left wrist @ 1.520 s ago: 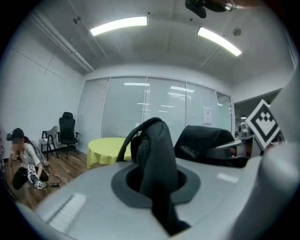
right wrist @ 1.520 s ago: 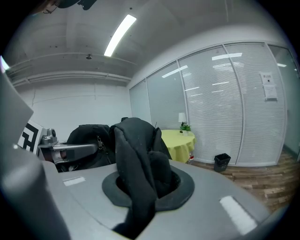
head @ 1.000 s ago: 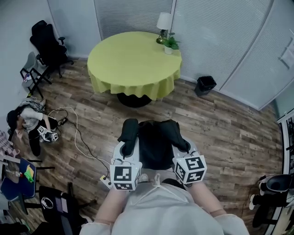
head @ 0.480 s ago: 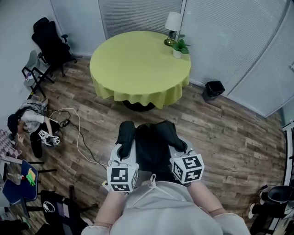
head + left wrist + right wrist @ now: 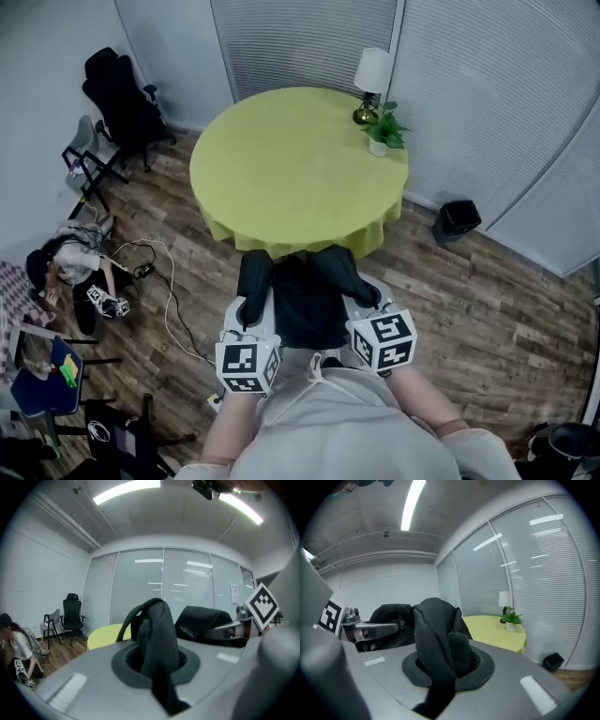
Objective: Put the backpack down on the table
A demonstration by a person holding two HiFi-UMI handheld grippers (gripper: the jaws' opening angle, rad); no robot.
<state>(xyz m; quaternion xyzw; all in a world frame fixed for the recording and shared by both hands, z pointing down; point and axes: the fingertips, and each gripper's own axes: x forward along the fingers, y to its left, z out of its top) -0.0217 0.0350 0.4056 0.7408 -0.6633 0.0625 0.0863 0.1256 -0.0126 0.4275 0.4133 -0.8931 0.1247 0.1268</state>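
In the head view, I hold the backpack (image 5: 305, 302) in the air between my left gripper (image 5: 251, 314) and right gripper (image 5: 371, 305), just short of the near edge of the round bench (image 5: 281, 159) with its yellow cloth. To do this well, I judge I should carry it over the bare middle of the cloth, well clear of the lamp (image 5: 372, 77) and plant (image 5: 384, 131) at the far rim. I should keep both sides level and let go only once the base rests. In the left gripper view, my jaws are pinched almost closed on a padded shoulder strap (image 5: 157, 630). In the right gripper view, they clamp the other strap (image 5: 440, 634) likewise. The backpack is black, soft and slack, with a zip and a small label.
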